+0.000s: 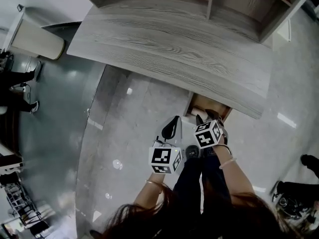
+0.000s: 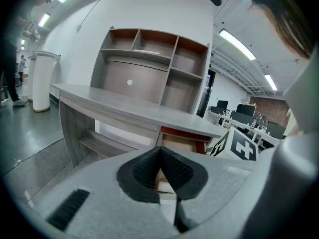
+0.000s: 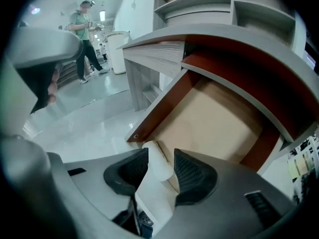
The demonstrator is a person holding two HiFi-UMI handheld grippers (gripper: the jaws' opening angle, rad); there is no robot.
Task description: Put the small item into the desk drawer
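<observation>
The desk drawer (image 1: pixel 207 105) (image 3: pixel 214 123) stands pulled out from under the grey desk (image 1: pixel 169 44); its red-brown sides frame a bare beige bottom. My right gripper (image 1: pixel 208 117) (image 3: pixel 160 152) hangs over the drawer's front edge, open. A white rounded edge piece (image 3: pixel 158 167) at the drawer front lies in the gap; the pads do not press it. My left gripper (image 1: pixel 174 121) (image 2: pixel 160 151) is held left of the drawer, pointing at the desk, shut on a small pale block (image 2: pixel 164 183) wedged between its pads. The drawer (image 2: pixel 182 142) shows ahead of it.
A shelf unit (image 2: pixel 149 68) stands on the desk's back. A white column-like bin (image 1: pixel 37 41) (image 2: pixel 40 81) is at the desk's left end. People stand on the shiny floor at the left (image 1: pixel 15 91) (image 3: pixel 84 34). Office desks with monitors (image 2: pixel 244 111) fill the right background.
</observation>
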